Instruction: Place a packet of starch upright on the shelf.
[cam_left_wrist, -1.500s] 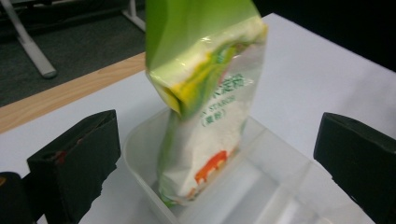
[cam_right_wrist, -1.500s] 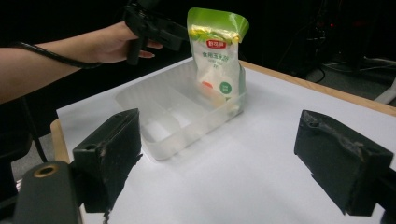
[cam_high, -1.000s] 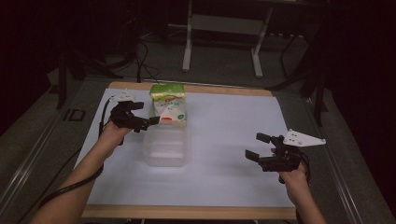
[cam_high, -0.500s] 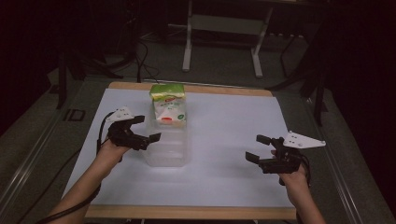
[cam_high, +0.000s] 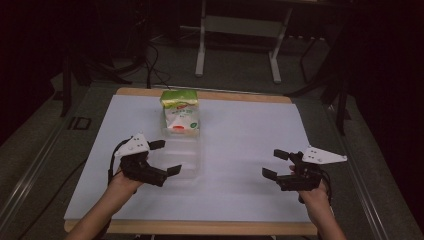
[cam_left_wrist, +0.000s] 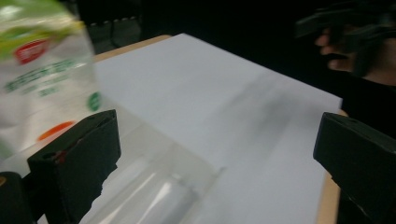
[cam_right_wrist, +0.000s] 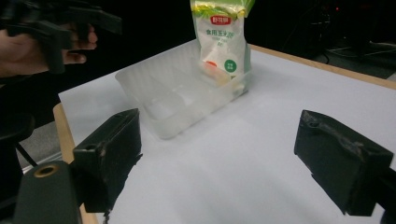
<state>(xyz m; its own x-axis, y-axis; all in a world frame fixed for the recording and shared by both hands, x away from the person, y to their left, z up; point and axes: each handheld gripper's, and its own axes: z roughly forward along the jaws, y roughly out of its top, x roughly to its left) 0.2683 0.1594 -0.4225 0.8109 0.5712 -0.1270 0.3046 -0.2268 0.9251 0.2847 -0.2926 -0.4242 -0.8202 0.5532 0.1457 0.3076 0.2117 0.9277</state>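
Note:
A clear plastic container lies on the white sheet left of centre. A white and green bag stands upright in its far end. In the right gripper view, the bag leans in the container. My left gripper hovers open at the container's near left corner, with nothing between its jaws. In the left gripper view, the container's edge lies low between the wide jaws of the left gripper and the bag is blurred at upper left. My right gripper rests open at the near right, well apart from the container.
The white sheet covers a wooden table whose edge shows at the back and front. A metal stand and cables are on the dark floor beyond. In the right gripper view, the right gripper faces bare sheet.
My left gripper has drawn back toward the person, from beside the bag to the container's near left corner. The right gripper has hardly moved.

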